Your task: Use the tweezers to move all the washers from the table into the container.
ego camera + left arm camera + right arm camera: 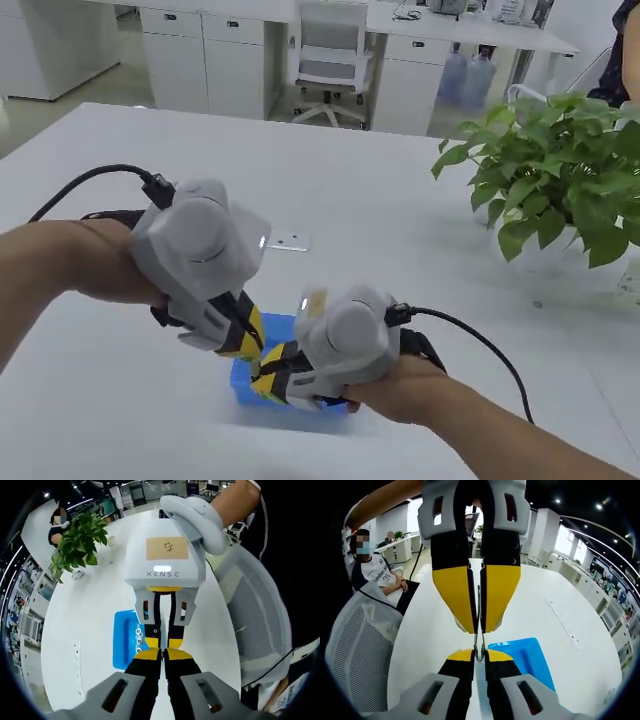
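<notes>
My two grippers meet tip to tip over a blue container [242, 388]. The left gripper [250, 340] comes in from the left, and the right gripper [262, 378] from the lower right. In the right gripper view, thin silver tweezers [479, 642] run between my right gripper's [480, 656] yellow pads and up into the left gripper's [480, 627] pads. Both pairs of jaws are pressed together on them. In the left gripper view, my left gripper [162, 652] faces the right gripper [162, 642], and several small washers [139, 639] lie in the blue container [122, 647].
A small clear strip [288, 241] lies on the white table [400, 220] beyond the grippers. A potted green plant [555, 170] stands at the right. A mesh office chair [260, 625] sits close to the table's near edge. A person sits further off.
</notes>
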Tool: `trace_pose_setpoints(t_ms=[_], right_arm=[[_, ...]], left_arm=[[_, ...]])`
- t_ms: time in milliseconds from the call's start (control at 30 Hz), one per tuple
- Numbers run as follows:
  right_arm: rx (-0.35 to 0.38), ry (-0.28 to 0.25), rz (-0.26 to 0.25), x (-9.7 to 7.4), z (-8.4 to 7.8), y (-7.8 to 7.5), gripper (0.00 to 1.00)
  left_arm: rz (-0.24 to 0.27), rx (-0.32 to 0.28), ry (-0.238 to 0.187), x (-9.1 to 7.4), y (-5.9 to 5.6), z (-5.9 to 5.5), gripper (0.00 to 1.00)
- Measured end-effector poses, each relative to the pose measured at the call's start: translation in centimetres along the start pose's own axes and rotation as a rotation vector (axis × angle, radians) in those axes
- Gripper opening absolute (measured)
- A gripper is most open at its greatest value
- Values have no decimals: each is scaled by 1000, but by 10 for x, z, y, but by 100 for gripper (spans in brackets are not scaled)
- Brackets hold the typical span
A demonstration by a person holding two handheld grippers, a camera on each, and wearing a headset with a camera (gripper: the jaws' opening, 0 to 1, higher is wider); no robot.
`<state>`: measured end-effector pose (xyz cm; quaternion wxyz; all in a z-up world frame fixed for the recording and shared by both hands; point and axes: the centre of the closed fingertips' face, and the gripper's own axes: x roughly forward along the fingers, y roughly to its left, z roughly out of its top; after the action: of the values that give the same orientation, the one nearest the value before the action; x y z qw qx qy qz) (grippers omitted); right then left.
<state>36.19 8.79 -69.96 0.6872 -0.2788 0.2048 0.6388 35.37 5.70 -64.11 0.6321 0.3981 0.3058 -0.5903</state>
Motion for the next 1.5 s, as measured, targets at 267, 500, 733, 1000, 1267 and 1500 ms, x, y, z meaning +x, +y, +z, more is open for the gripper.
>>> trace_pose_setpoints(t_ms=[267,500,733,1000,1267,1500], right_arm=[[-1,1,-14,-3,0,-14,9],[3,5,-21,-1,-6,-26,9],[19,10,-15,5,-14,-35,9],[47,18,-8,14,-28,-43,9],[67,19,-6,22,-36,-50,9],[88,15,1,31,-42,-51,9]], left_arm=[[12,13,-7,-1,13,1,6],[20,24,-13,5,25,-1,6],[17,24,-14,14,34,-6,6],[2,21,-13,28,44,-15,6],[-10,24,-8,38,52,-21,6],[-22,20,0,45,54,-29,6]])
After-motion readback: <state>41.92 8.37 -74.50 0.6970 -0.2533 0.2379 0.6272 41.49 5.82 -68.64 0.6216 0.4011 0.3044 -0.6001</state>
